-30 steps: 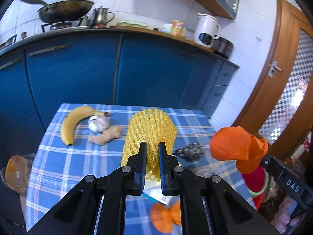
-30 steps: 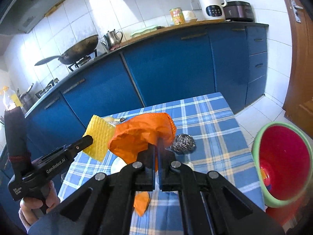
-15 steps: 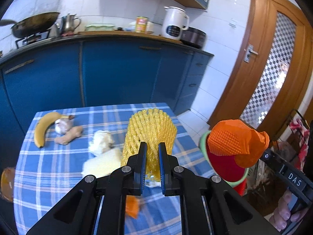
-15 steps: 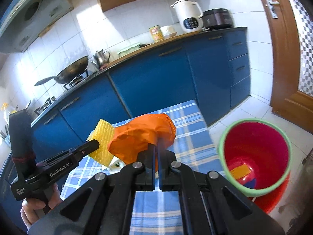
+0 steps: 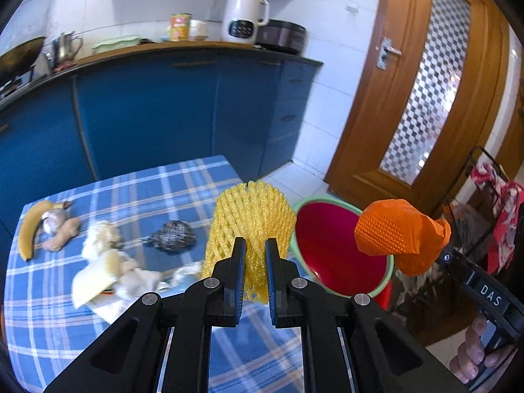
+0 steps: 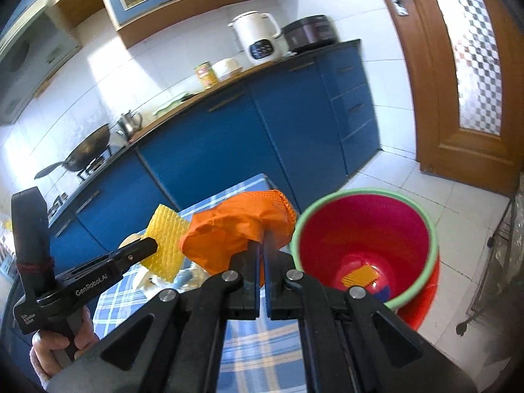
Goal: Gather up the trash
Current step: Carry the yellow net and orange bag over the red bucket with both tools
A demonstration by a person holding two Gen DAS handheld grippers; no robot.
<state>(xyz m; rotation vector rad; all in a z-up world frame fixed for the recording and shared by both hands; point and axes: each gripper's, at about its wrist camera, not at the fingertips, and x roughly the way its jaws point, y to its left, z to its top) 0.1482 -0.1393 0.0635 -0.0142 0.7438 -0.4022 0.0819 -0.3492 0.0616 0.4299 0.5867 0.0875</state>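
The landmark here is the red plastic bin with a pale green rim [image 6: 366, 245], standing on the white tiled floor just off the corner of the table with the blue checked cloth [image 5: 137, 193]. The left gripper [image 5: 255, 249] is clamped on a yellow foam fruit net [image 5: 250, 219], which stands up from its fingertips just beside the bin's rim on the table side. The right gripper [image 6: 262, 245] is clenched on a crumpled orange paper-and-net wad [image 6: 235, 229], carried close to the bin's rim; in the left wrist view that wad [image 5: 393, 229] hangs over the far edge of the bin. Inside the bin, at the bottom, lie a yellow ribbed scrap [image 6: 362, 275] and something blue beside it. On the table, away from the bin, rest a dark steel scouring ball [image 5: 173, 237], a heap of crumpled white and cream wrapping [image 5: 108, 265], a knob of ginger [image 5: 62, 239], a garlic bulb [image 5: 52, 222] and a yellow banana [image 5: 31, 229], the banana farthest from the bin.
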